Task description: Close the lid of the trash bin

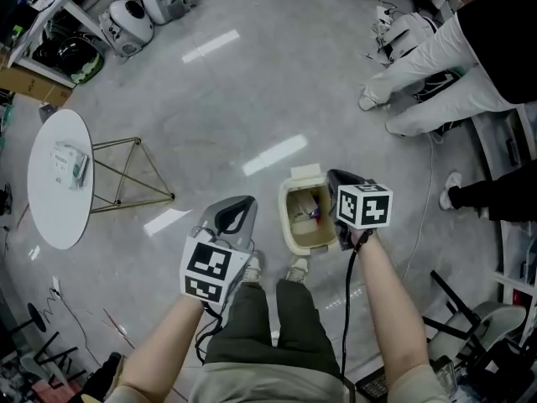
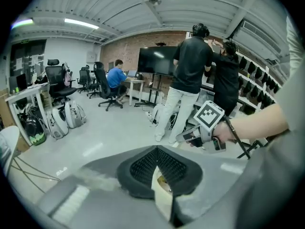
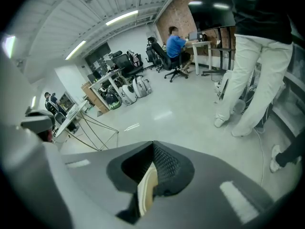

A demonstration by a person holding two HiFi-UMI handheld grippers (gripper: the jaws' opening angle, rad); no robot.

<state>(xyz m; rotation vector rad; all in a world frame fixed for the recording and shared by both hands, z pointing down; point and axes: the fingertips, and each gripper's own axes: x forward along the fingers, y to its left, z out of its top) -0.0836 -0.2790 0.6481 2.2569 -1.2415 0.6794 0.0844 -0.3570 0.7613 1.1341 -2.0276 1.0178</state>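
Cream plastic trash bin [image 1: 286, 225] on grey floor [image 1: 252, 99], btwn grippers. Flip lid [image 1: 304, 175] stands up at far rim, litter showing inside. Right gripper [image 1: 335, 175] hard by bin's right edge, left gripper [image 1: 242, 202] apart; both w/ jaws pressed together, empty. Open floor ahead.

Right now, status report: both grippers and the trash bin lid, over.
Left gripper shut, left of the trash bin, apart from it. Right gripper shut, at its right rim. Bin open, lid up at far side. Nothing over the opening.
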